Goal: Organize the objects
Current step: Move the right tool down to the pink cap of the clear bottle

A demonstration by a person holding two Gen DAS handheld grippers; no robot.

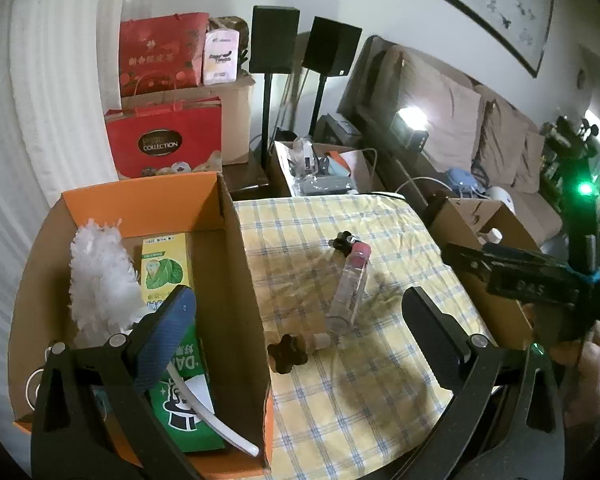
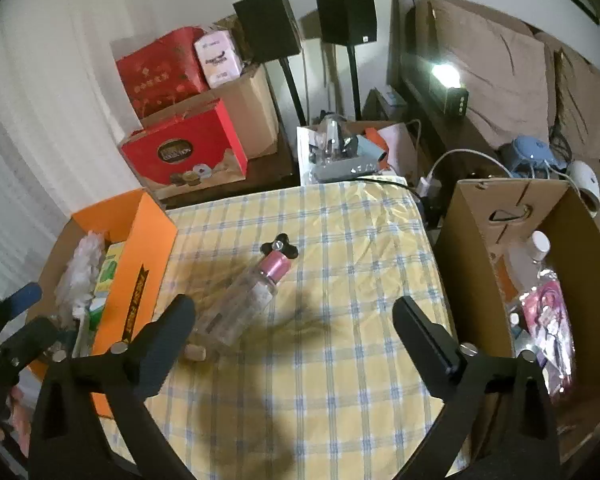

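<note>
A clear bottle (image 1: pixel 349 284) (image 2: pixel 240 304) with a pink cap lies on its side on the yellow plaid tablecloth (image 1: pixel 364 392) (image 2: pixel 340 248). A small black knob (image 1: pixel 342 239) (image 2: pixel 280 246) rests by its cap. A brown flower-shaped stopper (image 1: pixel 287 355) with a cork (image 2: pixel 196 352) lies near the bottle's base, beside the orange box (image 1: pixel 244 280) (image 2: pixel 132 264). My left gripper (image 1: pixel 300 332) is open and straddles that box's wall, above the stopper. My right gripper (image 2: pixel 298 340) is open over the cloth, with the bottle just inside its left finger (image 2: pixel 168 340).
The orange box holds a white duster (image 1: pixel 100 280) and green packets (image 1: pixel 166 268). A brown cardboard box (image 2: pixel 480 240) at the table's right holds a bottle and pink packages. Red gift bags (image 1: pixel 164 144), speakers on stands (image 1: pixel 274 40) and a sofa (image 1: pixel 460 120) stand behind the table.
</note>
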